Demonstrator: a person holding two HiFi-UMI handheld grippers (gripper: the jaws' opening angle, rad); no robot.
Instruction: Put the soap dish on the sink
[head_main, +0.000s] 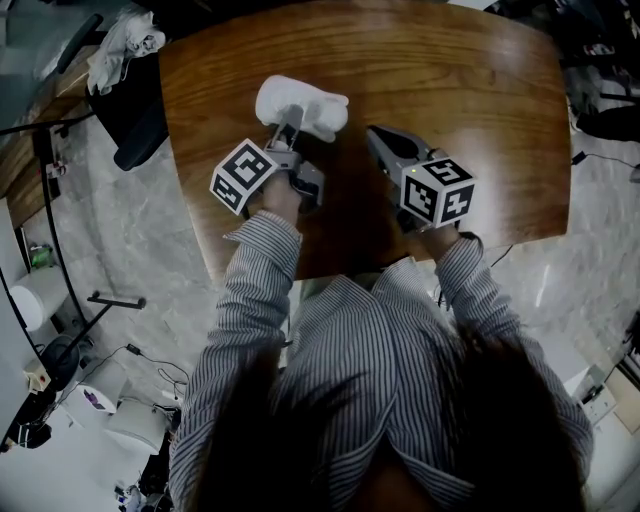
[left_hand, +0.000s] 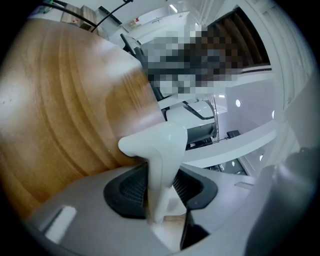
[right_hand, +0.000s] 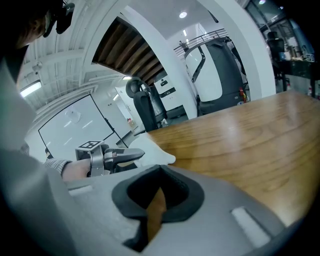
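A white soap dish lies on the far middle of the brown wooden table. My left gripper reaches it from the near side and is shut on its near rim. In the left gripper view the dish's white wall stands upright between the two black pads, which press on both sides of it. My right gripper hovers to the right of the dish, apart from it, jaws together and holding nothing. In the right gripper view only table wood shows through the slit of that gripper, with the dish and the left gripper off to the left.
A crumpled white cloth lies over a black chair beyond the table's left edge. The marble floor has cables and a stand at the left. The table's right half is bare wood.
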